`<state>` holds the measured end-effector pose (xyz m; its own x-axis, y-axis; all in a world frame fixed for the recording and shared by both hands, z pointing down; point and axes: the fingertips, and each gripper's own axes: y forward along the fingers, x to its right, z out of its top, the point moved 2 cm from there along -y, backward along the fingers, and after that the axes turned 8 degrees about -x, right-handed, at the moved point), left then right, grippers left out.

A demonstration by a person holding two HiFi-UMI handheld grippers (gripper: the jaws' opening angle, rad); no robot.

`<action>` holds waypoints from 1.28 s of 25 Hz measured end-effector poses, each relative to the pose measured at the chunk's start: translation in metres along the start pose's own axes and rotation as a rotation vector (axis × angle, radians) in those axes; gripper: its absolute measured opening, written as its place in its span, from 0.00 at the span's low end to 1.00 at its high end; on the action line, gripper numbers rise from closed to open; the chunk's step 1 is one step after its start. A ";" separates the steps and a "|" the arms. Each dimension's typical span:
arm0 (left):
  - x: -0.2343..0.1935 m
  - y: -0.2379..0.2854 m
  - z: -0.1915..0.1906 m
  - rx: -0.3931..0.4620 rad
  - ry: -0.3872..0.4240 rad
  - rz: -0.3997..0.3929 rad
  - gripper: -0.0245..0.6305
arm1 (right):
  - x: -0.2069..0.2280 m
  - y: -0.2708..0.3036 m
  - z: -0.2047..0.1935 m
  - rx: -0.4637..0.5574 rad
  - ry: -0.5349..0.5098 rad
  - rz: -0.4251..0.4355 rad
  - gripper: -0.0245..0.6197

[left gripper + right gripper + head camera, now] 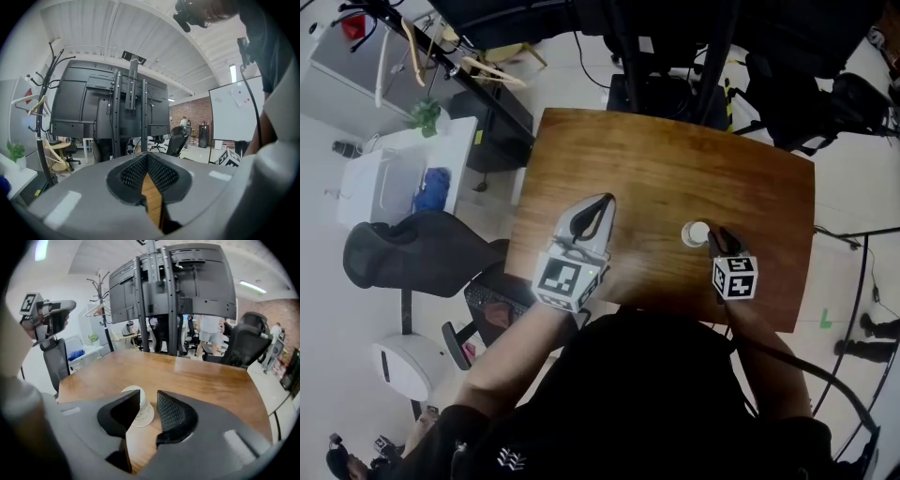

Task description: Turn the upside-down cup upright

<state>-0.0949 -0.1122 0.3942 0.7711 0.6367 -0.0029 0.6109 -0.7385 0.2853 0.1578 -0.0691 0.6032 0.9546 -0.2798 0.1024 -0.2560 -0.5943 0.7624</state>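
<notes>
Cup stands on the table just ahead of the right gripper, its narrower end up and its wider rim down on the wood, so it looks mouth-down. From that gripper's view the cup sits slightly left of the gap, partly hidden behind the left jaw's tip. The jaws are parted, the dark pads clear of the cup's wall, and nothing is gripped; only bare wood shows in the gap near the camera. In the head view the cup shows as a small white round just beyond and left of the right gripper, which tilts down toward the table, its marker cube nearer the person. The left gripper is well apart on the cup's other side, pointing out across the table. Its own view shows the left gripper with its mesh pads meeting at the tips, closed on nothing, a sliver of wood showing beneath them.
</notes>
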 end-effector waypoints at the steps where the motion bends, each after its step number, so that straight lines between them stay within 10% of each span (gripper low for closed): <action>1: 0.001 -0.001 0.001 -0.002 0.005 0.001 0.04 | 0.003 0.003 -0.003 -0.006 0.049 0.010 0.22; 32: -0.010 -0.016 -0.001 -0.019 -0.009 0.073 0.04 | -0.006 0.022 0.005 -0.034 0.216 0.166 0.08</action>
<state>-0.1126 -0.1068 0.3906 0.8151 0.5792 0.0097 0.5496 -0.7785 0.3031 0.1456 -0.0848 0.6164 0.9115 -0.2012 0.3588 -0.4095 -0.5269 0.7448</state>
